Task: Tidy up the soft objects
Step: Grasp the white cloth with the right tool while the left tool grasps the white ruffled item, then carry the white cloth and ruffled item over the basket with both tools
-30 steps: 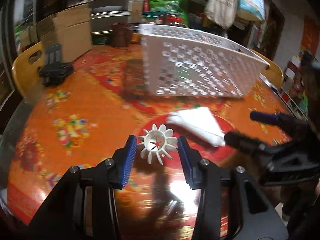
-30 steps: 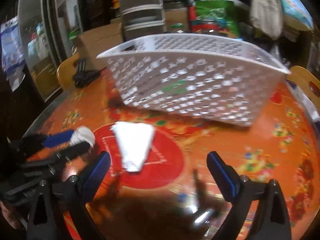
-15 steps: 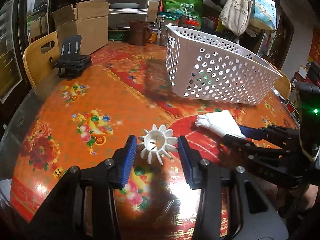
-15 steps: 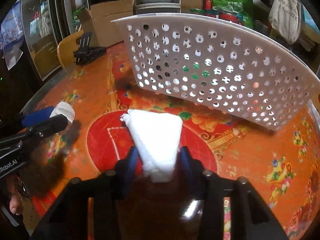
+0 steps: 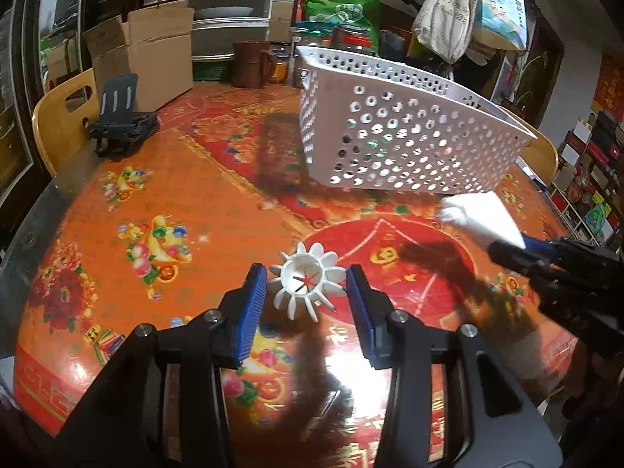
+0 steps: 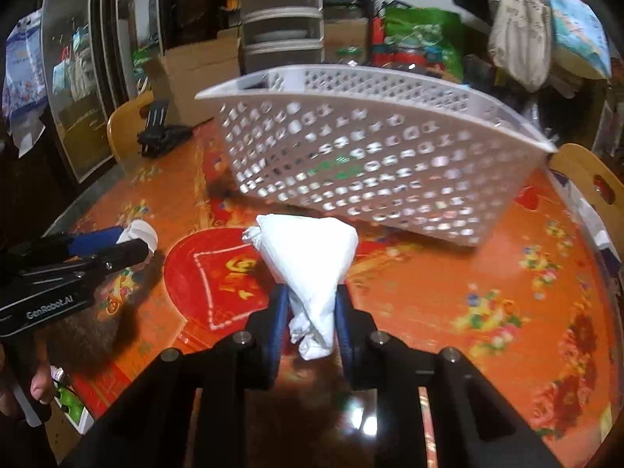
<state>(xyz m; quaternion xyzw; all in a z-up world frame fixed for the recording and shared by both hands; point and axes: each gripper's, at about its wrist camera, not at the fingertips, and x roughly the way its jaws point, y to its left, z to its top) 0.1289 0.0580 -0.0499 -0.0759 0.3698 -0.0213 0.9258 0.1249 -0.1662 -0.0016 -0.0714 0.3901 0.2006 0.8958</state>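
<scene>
Lifted since earlier, white cloth [image 6: 312,265] is hanging pinched between right gripper [image 6: 310,312] fingers; left gripper [image 5: 306,292] fingers are spread around white ribbed piece [image 5: 306,279]

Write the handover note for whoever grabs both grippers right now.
Right gripper: shut on the white folded cloth, held over the table, short of the white basket.
Left gripper: fingers open either side of the white flower-shaped piece; contact unclear.
Done: cloth gripped. Basket contents can't be made out.
Left: probably carry the cloth into the basket, then close on the flower piece and bring it over too.
</scene>
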